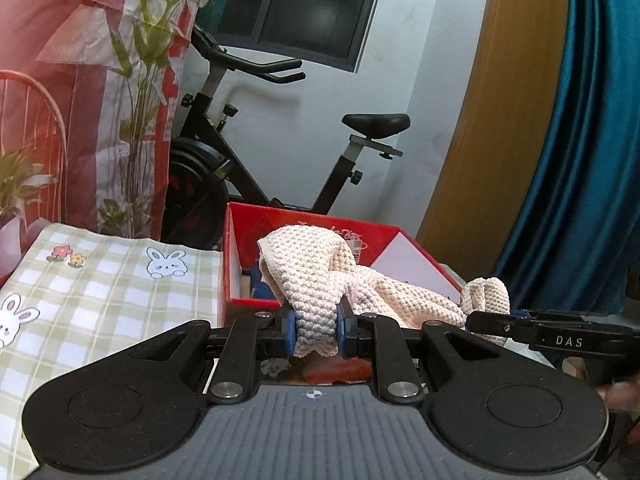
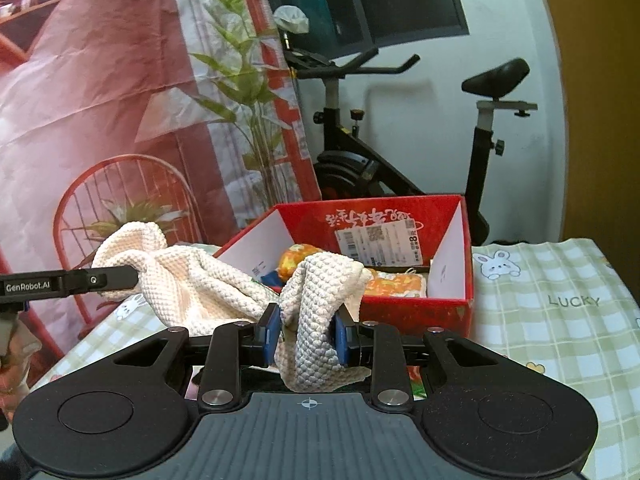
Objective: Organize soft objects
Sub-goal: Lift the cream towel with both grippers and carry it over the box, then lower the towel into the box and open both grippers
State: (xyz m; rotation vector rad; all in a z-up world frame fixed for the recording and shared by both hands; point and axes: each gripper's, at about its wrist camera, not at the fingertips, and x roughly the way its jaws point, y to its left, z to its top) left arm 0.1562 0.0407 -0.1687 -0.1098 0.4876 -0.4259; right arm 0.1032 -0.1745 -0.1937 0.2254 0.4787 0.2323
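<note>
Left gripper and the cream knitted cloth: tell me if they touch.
Touching. The left wrist view shows the left gripper with both blue pads pinching a bunched fold of the cream knitted cloth.

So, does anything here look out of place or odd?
Nothing is damaged or spilled. The cream knit cloth hangs bunched between both grippers, left and right, in front of the red box, which already holds an orange item.

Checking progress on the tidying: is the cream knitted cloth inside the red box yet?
Not yet: the cream knitted cloth hangs bunched between the left gripper and right gripper, in front of the red box.
</note>
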